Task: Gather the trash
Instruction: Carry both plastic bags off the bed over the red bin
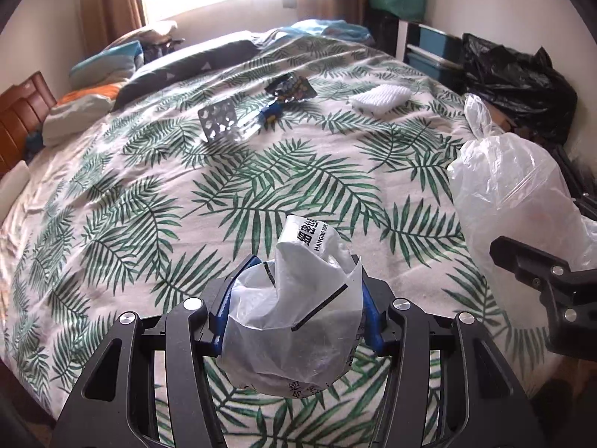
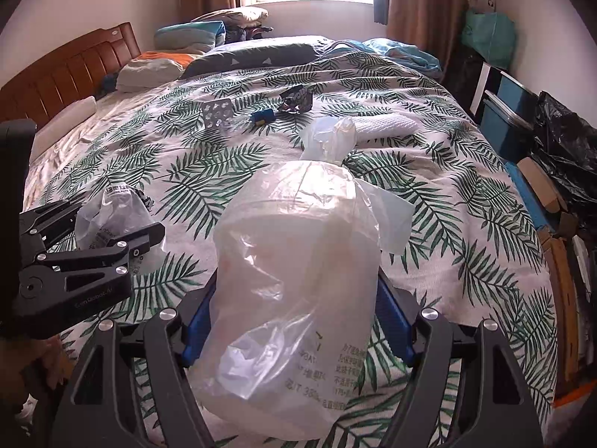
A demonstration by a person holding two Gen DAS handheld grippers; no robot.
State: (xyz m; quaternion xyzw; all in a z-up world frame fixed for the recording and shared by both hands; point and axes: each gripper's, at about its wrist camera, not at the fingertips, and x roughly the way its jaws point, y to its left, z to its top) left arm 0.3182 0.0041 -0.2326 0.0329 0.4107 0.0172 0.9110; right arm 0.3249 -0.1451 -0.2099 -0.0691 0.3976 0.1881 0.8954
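My left gripper (image 1: 294,313) is shut on a crumpled clear plastic wrapper with black print (image 1: 298,321), held above the near part of the bed; it also shows in the right wrist view (image 2: 112,220). My right gripper (image 2: 294,321) is shut on a large clear plastic bag (image 2: 298,261), which stands at the right in the left wrist view (image 1: 515,194). Farther up the bed lie a silver blister pack (image 1: 220,119), a small blue box (image 1: 271,110), a dark snack wrapper (image 1: 291,87) and a white foam pad (image 1: 380,99).
The bed has a leaf-print cover (image 1: 261,186), with pillows (image 1: 186,63) and a wooden headboard (image 2: 63,74) at the far left. A black rubbish bag (image 1: 522,82), blue bins (image 2: 511,119) and boxes crowd the floor on the right.
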